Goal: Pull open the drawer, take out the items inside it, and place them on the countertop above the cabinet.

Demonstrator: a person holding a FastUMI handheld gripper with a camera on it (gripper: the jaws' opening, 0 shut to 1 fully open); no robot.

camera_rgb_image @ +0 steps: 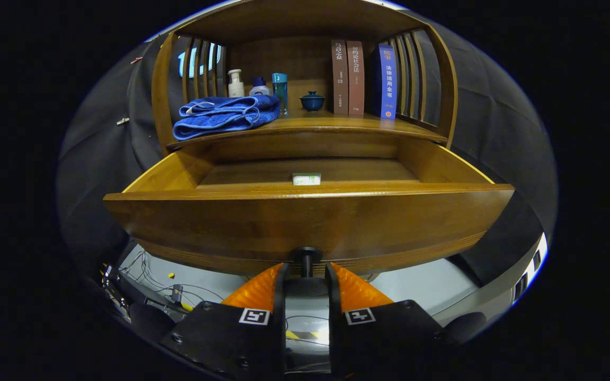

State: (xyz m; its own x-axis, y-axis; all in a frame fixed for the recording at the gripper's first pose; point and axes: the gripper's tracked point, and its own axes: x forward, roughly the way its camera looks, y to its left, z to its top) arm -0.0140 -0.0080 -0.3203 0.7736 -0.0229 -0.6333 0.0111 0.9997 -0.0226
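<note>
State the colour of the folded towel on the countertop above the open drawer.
Blue. The towel shows best in the gripper view, lying beyond the fingers.

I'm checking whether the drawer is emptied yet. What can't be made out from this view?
- Drawer floor nearest the front: hidden by the front panel in the gripper view; only a small pale item shows.
- That item: too small to identify.
- Knob: contact with the gripper fingertips is unclear.

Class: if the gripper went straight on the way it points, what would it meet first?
The drawer knob. It sits between the fingertips of the gripper, whose fingers stand either side of its stem, perhaps already touching. Behind it is the drawer front.
</note>
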